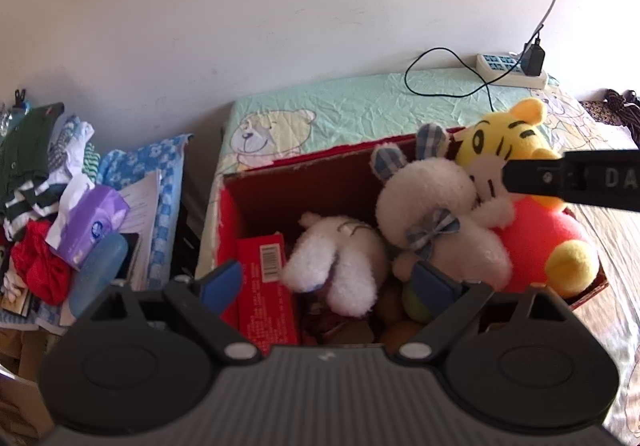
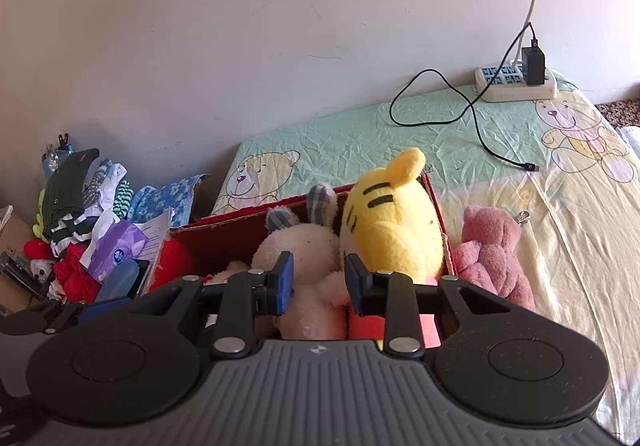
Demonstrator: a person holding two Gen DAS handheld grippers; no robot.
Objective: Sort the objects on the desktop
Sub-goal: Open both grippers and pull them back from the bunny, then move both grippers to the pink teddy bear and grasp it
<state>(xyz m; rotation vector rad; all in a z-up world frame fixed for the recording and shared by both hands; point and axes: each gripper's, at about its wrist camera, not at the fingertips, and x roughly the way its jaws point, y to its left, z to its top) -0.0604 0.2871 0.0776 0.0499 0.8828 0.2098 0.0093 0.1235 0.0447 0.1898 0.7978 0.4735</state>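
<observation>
A red cardboard box [image 1: 280, 181] sits on a bed covered by a pale green sheet printed with cartoon bears [image 1: 340, 105], pushed against a white wall. The box is crowded with soft toys: a white plush rabbit [image 1: 436, 213] with checked blue ears and a checked bow leans against a yellow striped tiger plush [image 1: 508, 137] in a bright orange-red outfit, and a smaller white fluffy toy [image 1: 336, 262] lies lower in the box beside a flat red packet with a barcode [image 1: 266, 286]. The left gripper [image 1: 334, 282] hovers over the near edge of the box with its blue-padded fingers spread wide and nothing between them. From the right wrist view, the right gripper [image 2: 318, 282] has its fingers partly closed around the white rabbit, the blue pads [image 2: 285, 278] close against the plush on either side, though whether they actually pinch it cannot be told. A pink plush [image 2: 492, 258] lies on the sheet just outside the box's right wall. Near the wall, a white power strip [image 2: 516, 83] holds a black charger whose cable loops across the sheet. Left of the bed, a heap of clothes [image 1: 36, 173], papers and a purple tissue pack [image 1: 94, 226] fills a separate surface.
</observation>
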